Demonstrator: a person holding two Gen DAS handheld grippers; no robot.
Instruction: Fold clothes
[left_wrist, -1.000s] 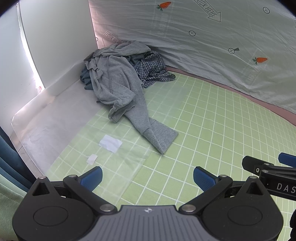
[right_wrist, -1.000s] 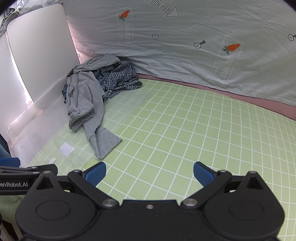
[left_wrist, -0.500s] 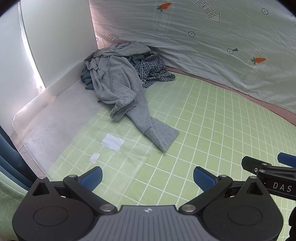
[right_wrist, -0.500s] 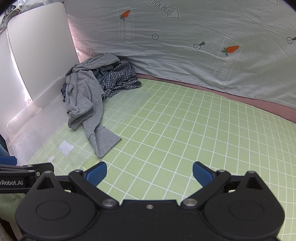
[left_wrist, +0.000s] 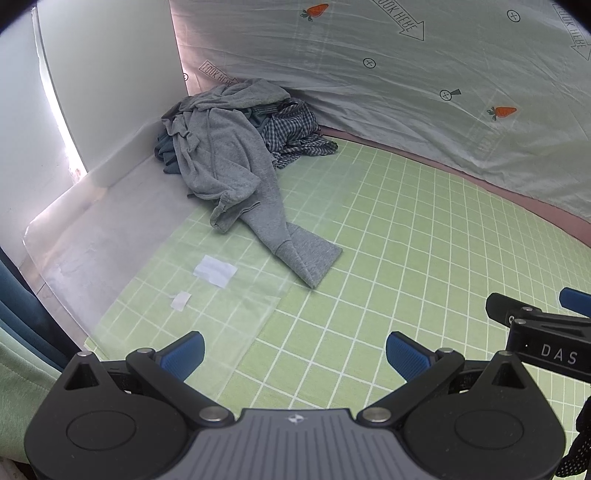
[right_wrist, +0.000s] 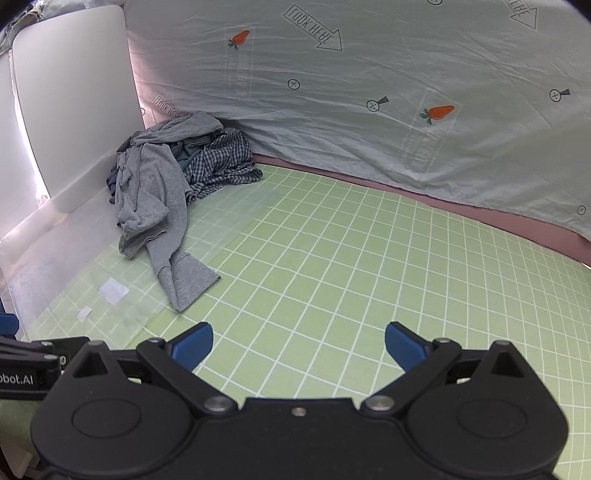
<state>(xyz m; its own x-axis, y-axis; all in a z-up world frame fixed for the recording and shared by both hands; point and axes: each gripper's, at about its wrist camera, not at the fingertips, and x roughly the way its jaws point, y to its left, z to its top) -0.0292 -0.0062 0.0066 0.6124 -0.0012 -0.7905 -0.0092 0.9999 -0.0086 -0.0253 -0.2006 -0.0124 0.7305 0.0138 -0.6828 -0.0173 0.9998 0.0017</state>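
A heap of clothes lies in the far left corner of the green grid mat (left_wrist: 424, 258) (right_wrist: 351, 277). On top is a grey long-sleeved garment (left_wrist: 225, 166) (right_wrist: 151, 188), one sleeve (left_wrist: 306, 254) (right_wrist: 184, 277) trailing out over the mat. A blue checked shirt (left_wrist: 295, 129) (right_wrist: 221, 158) and a dark blue piece lie under it. My left gripper (left_wrist: 293, 352) hovers open over the mat's near edge, well short of the sleeve. My right gripper (right_wrist: 297, 341) is open too, empty, to the right of the sleeve. Its fingers (left_wrist: 532, 314) show at the left view's right edge.
A white panel (left_wrist: 110, 92) (right_wrist: 74, 92) walls the left side; a clear plastic sheet (left_wrist: 110, 240) with two white labels (left_wrist: 216, 271) lies below it. A pale cloth backdrop (left_wrist: 406, 74) (right_wrist: 369, 110) with carrot prints closes the back. Green and blue fabric (left_wrist: 18, 369) hangs at lower left.
Both views have drifted slightly, so the clothes heap sits a little further right and lower in the left view. Both grippers stay open and empty.
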